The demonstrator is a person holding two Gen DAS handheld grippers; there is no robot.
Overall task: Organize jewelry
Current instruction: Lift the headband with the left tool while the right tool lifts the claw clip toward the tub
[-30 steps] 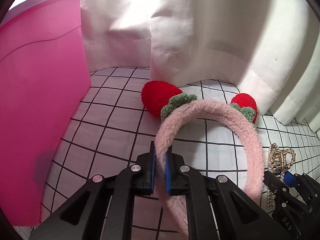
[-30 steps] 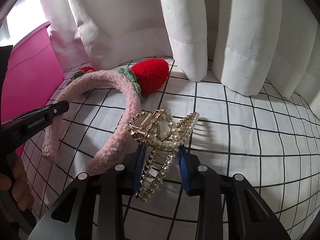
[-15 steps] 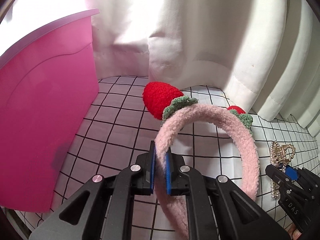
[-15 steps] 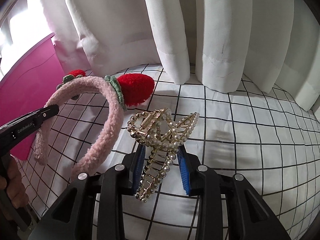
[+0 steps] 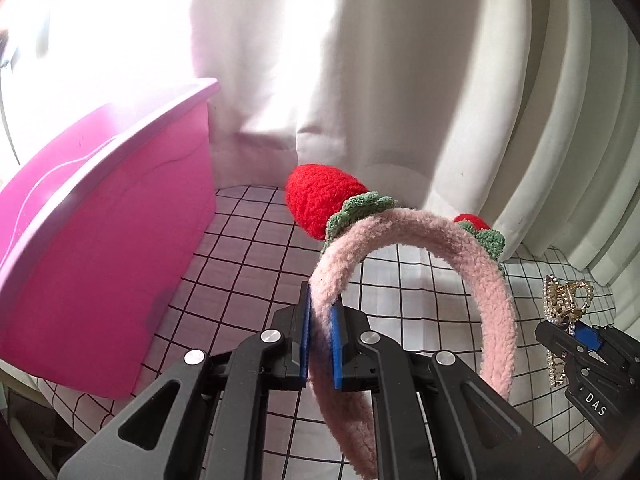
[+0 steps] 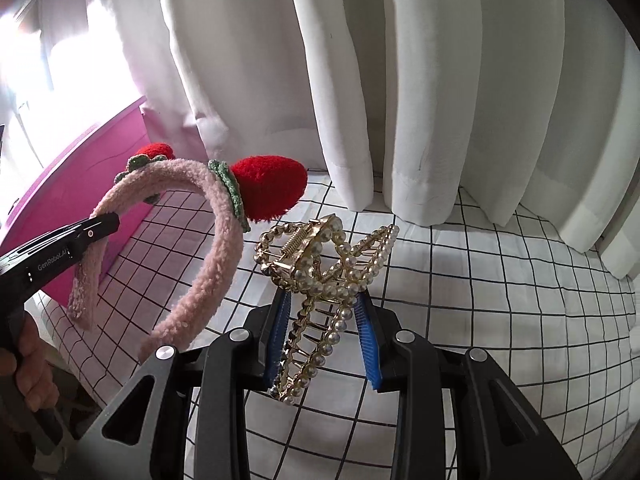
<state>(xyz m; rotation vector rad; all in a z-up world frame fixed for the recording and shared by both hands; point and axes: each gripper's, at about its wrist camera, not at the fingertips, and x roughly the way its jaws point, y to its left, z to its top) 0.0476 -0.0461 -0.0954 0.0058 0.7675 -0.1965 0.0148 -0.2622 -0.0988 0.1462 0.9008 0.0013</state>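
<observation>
A pink headband (image 5: 404, 236) is pinched between the left gripper (image 5: 320, 344) fingers; a pearl hair claw (image 6: 320, 292) is clamped between the right gripper (image 6: 324, 344) fingers.

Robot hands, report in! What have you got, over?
Left gripper shut on fuzzy strawberry headband, lifted. Right gripper shut on pearl claw clip. Pink bin at left, nothing blocking.

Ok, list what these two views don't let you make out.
- Inside of the pink bin: both views show only its outer wall and rim; contents hidden.
- Lower end of the headband: left wrist view, hidden behind the left gripper.
- Hair claw: tiny and half hidden by the right gripper in the left view.
- Window area, upper left: overexposed in both views.
</observation>
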